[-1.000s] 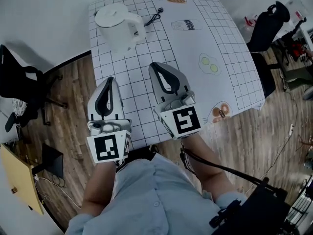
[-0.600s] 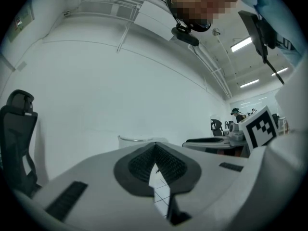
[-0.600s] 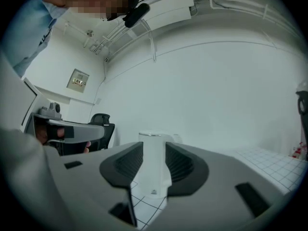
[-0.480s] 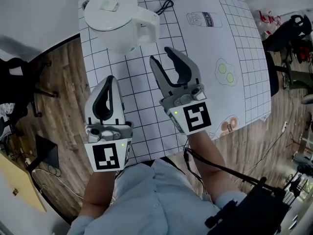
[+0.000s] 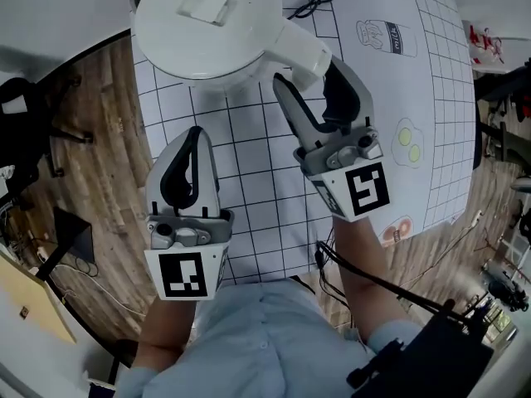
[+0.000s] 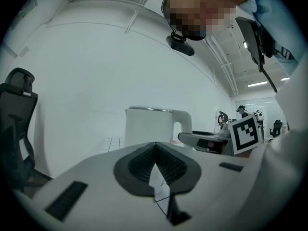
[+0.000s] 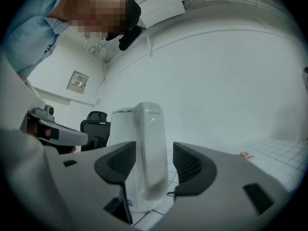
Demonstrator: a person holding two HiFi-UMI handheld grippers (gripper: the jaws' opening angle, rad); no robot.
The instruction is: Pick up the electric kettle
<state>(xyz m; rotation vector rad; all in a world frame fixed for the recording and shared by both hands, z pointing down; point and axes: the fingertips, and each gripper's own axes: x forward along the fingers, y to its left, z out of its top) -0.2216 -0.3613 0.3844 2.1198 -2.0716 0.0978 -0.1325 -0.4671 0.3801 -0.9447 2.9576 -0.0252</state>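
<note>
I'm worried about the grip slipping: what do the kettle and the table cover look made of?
Kettle: apparently smooth white plastic, slightly glossy; soft highlights run down its handle. Table cover: a thin matte sheet printed with a black grid, no glare; cloth or vinyl, I cannot tell which.

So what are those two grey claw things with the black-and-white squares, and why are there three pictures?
They're tools a person holds, one in each hand. One picture is from a camera on the person's head, looking down; the other two are from cameras on the claws. On the gridded table stands a white electric kettle. The right gripper has just been opening its jaws; the kettle's handle is between them, not squeezed yet. The left gripper is shut and empty.
</note>
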